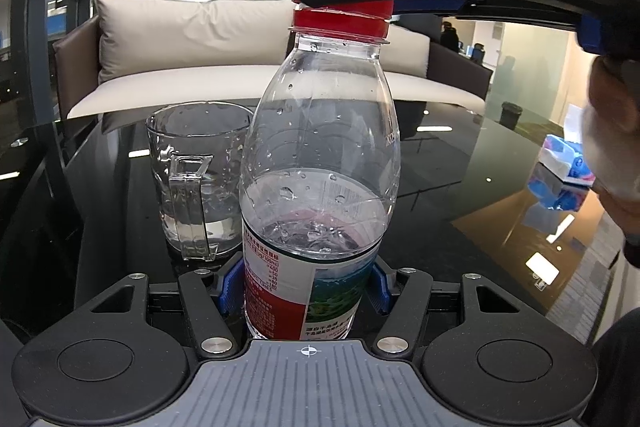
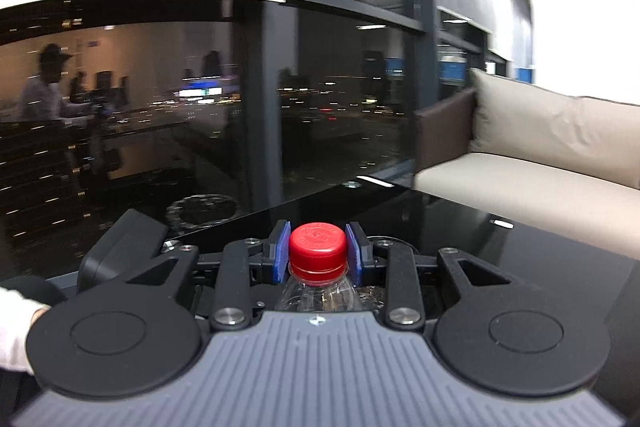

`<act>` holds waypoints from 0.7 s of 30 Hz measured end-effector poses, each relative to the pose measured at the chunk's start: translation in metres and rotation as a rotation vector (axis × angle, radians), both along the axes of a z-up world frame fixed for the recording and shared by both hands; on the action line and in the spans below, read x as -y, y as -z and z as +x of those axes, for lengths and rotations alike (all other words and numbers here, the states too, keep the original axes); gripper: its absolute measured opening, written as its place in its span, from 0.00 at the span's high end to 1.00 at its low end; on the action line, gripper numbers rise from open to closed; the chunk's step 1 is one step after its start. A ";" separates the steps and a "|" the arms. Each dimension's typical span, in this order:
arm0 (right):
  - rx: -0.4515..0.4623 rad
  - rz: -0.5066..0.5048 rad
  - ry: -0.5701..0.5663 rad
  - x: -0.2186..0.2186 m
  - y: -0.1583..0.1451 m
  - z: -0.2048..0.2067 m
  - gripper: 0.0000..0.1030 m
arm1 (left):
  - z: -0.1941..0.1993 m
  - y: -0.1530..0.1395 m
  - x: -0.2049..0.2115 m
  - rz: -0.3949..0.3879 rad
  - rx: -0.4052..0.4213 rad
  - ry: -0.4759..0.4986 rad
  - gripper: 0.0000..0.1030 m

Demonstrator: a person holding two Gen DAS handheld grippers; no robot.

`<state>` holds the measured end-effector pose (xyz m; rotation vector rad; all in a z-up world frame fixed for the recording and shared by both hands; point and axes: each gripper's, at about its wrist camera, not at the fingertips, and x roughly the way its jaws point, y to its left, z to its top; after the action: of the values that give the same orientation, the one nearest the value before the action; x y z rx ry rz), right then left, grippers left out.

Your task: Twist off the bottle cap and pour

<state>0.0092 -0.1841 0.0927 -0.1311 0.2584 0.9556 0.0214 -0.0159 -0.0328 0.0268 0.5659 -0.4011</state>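
**Both jaws clamped on the bottle**

Jaws of the left gripper (image 1: pixel 306 289) squeeze the labelled lower body of the upright bottle (image 1: pixel 320 163). Right gripper (image 2: pixel 318 253) jaws pinch its red cap (image 2: pixel 318 247) from above. Left of the bottle, a glass mug (image 1: pixel 196 179) stands on the dark worktop (image 1: pixel 460 167).

A glossy black tabletop (image 1: pixel 460 163) reflects ceiling lights. At 12 o'clock beyond it stands a beige sofa (image 1: pixel 224 55) with a cushion (image 2: pixel 532 123). Dark windows (image 2: pixel 160 99) show city lights.
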 end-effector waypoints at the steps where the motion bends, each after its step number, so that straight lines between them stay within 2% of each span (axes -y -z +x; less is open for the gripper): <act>1: 0.006 -0.010 -0.025 0.002 -0.001 0.002 0.69 | 0.000 0.000 0.000 0.000 0.000 0.001 0.46; 3: 0.012 -0.032 -0.078 0.005 -0.005 0.008 0.69 | 0.000 0.000 0.000 0.002 0.001 0.004 0.46; 7: 0.019 -0.066 -0.056 0.003 -0.010 0.004 0.68 | 0.001 0.000 0.000 0.004 0.000 0.003 0.46; 11: 0.010 -0.045 0.059 0.000 -0.012 -0.012 0.66 | 0.001 -0.001 0.000 0.002 0.000 -0.005 0.46; 15: -0.008 -0.010 0.199 -0.006 -0.010 -0.028 0.58 | 0.000 0.000 0.002 0.007 0.001 -0.009 0.46; 21: -0.039 0.061 0.287 -0.010 -0.006 -0.036 0.58 | 0.000 0.000 0.003 0.012 0.002 -0.011 0.46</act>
<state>-0.0264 -0.1746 0.0986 -0.0185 0.2756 0.6809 0.0210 -0.0191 -0.0328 0.0361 0.5659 -0.3867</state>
